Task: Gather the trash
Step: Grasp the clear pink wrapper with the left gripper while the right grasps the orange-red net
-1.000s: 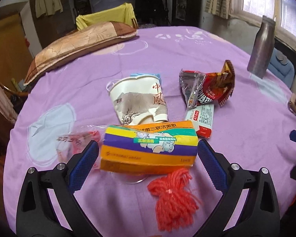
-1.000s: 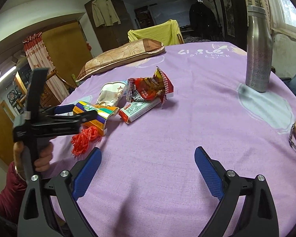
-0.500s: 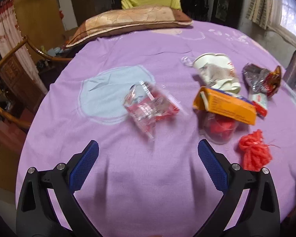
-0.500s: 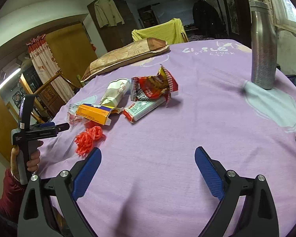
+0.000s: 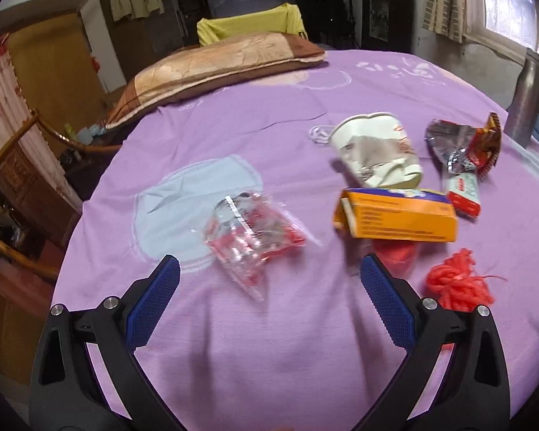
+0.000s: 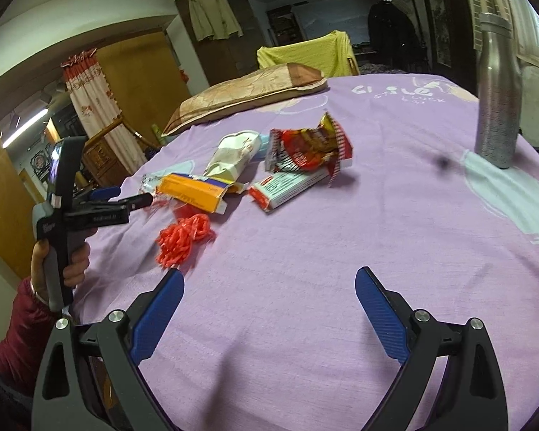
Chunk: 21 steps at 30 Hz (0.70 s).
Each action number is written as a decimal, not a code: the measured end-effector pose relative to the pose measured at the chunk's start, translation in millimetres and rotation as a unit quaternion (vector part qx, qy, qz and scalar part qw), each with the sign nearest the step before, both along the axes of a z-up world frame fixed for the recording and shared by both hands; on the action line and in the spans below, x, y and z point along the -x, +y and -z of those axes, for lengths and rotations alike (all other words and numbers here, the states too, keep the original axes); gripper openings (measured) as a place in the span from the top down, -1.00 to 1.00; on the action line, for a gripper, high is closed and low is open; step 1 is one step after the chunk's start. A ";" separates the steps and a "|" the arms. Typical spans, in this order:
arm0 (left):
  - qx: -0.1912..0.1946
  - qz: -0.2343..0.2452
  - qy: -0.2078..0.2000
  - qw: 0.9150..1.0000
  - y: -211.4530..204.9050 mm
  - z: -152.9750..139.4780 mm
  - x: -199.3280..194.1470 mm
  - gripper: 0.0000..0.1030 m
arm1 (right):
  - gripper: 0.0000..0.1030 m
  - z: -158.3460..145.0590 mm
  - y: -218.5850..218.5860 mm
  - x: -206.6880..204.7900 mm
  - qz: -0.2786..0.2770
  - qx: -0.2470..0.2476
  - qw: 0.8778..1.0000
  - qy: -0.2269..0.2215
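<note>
Purple-clothed table (image 5: 255,341): left claw (image 5: 269,305) gapes empty just short of the clear plastic wrapper (image 5: 253,231), light, crinkly, slippery; pinch its bunched middle. Rightward lie the orange box (image 5: 399,217), crushed paper cup (image 5: 377,154), red yarn (image 5: 458,283) and foil wrapper (image 5: 463,145), none blocking. Right claw (image 6: 269,309) hangs open, empty, over bare cloth.

- One crushed paper cup (image 5: 377,154).
- One orange medicine box (image 5: 395,215).
- One clear plastic bag with red print (image 5: 251,237).
- One red snack wrapper (image 5: 463,143).
- One small red-and-white carton (image 5: 465,192).
- One bundle of red string (image 5: 458,283).
- One metal bottle (image 6: 499,89).
- One pillow (image 5: 212,68).
- Two pairs of tongs: the left (image 5: 269,291), the right (image 6: 269,296).
</note>
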<state>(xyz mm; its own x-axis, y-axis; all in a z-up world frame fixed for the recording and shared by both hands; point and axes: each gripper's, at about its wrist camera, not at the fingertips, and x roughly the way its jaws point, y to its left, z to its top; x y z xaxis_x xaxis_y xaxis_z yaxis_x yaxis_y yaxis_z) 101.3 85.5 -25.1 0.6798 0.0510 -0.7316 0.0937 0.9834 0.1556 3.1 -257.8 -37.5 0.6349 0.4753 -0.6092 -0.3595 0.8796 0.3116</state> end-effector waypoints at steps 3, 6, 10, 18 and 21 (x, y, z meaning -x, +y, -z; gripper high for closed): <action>0.009 -0.002 0.017 1.000 9.7 6.4 -12.9 -0.89 | -0.83 0.8 3.4 -0.3 -0.001 -0.001 1.000 0.003; 0.030 0.006 0.026 0.999 11.8 11.0 -23.2 -0.89 | -0.83 -1.1 8.0 -0.3 -0.001 0.004 1.000 0.005; 0.065 -0.005 0.034 0.997 22.1 20.7 -33.7 -0.33 | -0.83 -3.4 22.3 -4.6 -0.014 0.002 1.000 0.013; 0.140 -0.009 -0.009 0.990 50.9 1.6 -13.4 -0.20 | -0.83 -8.4 90.4 -22.7 -0.079 0.021 0.997 0.008; 0.148 -0.012 -0.014 0.989 54.8 -0.5 -10.6 -0.20 | -0.81 -6.2 115.0 -32.5 -0.092 0.037 0.995 0.015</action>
